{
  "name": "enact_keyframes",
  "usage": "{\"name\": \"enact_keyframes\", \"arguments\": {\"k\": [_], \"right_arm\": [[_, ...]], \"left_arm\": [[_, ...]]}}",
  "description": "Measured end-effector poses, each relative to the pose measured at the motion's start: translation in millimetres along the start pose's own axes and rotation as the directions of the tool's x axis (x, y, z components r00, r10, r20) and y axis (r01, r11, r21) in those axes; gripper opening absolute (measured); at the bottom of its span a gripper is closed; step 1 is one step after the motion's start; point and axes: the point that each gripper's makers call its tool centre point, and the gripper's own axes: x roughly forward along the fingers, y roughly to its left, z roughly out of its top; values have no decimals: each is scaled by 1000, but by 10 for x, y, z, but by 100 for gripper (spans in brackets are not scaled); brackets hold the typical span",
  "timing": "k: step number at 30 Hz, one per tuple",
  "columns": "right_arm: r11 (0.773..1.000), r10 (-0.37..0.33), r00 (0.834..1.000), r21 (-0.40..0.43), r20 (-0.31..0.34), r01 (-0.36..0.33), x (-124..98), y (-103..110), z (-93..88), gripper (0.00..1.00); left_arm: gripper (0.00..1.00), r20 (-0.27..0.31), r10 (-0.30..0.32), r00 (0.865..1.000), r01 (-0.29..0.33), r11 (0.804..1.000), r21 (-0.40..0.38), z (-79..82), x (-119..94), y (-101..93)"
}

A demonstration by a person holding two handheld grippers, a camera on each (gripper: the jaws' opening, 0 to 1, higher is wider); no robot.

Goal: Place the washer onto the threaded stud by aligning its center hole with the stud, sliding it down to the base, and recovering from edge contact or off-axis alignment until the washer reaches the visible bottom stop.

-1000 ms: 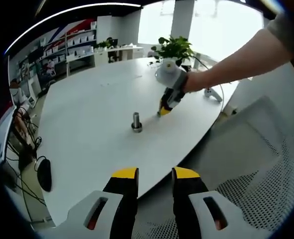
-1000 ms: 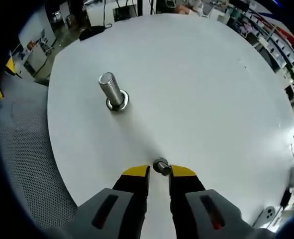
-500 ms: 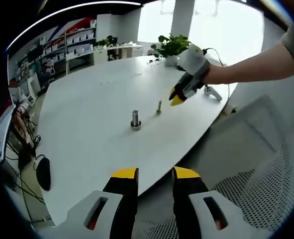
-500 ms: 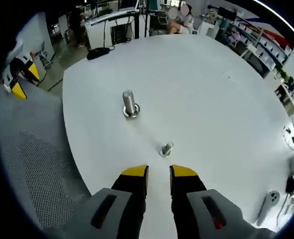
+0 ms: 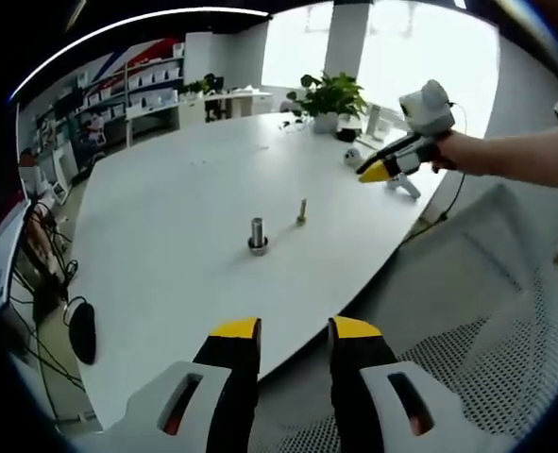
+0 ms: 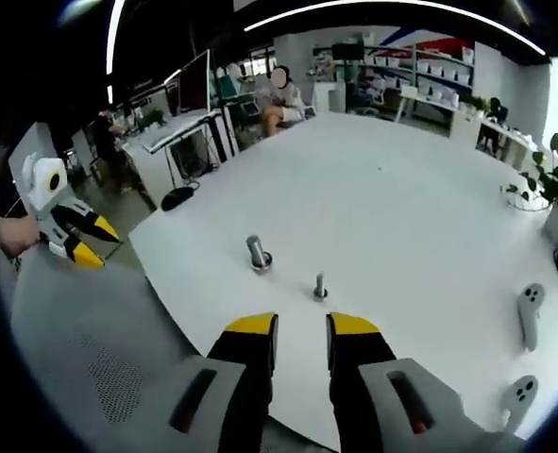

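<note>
Two tools, both with jaws apart and gripping nothing, left tool off the surface's edge, right tool raised above the white surface, threaded stud upright mid-surface, small washer-bearing piece near it, apart from it

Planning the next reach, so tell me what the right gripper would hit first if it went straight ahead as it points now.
Probably the small stud standing on the white table, which sits just beyond the open right gripper. Depth is unclear; it may pass above it.

Both tongs hang empty, jaws slightly parted.
</note>
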Motion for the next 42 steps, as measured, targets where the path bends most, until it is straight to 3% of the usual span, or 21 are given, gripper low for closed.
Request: {"name": "enact_keyframes", "arguments": {"k": [4,8,11,16,20,21,24,36,42], "right_arm": [[1000,29,998,-12,57,-28,-199,195,19,24],[999,30,998,-20,63,-29,-319,306,-41,25],[1000,12,996,-24,85,-10,-413,310,-52,25],[999,-13,989,38,149,8,-494,330,-117,26],[1000,-28,990,4,139,28,-473,326,-246,27],[999,-25,991,33,135,21,-480,311,-260,28],[994,-12,976,106,217,-12,-505,300,-143,28],[995,-6,982,100,191,-13,-472,295,-188,29],[992,0,986,124,165,-21,-451,303,-253,29]], "left_arm": [[27,1,1,1000,-1,1000,2,4,0,-4],[27,8,4,1000,-4,1000,0,17,-7,0],[27,16,3,1000,-3,1000,-2,30,-14,-3],[27,51,15,999,-15,1000,-6,87,-43,19],[27,66,23,998,-23,1000,-3,106,-55,25],[27,70,24,997,-24,1000,-3,118,-57,17],[27,73,32,997,-32,999,5,126,-60,24],[27,130,61,990,-62,998,-1,226,-111,85],[27,119,52,992,-53,999,6,203,-98,66]]}}
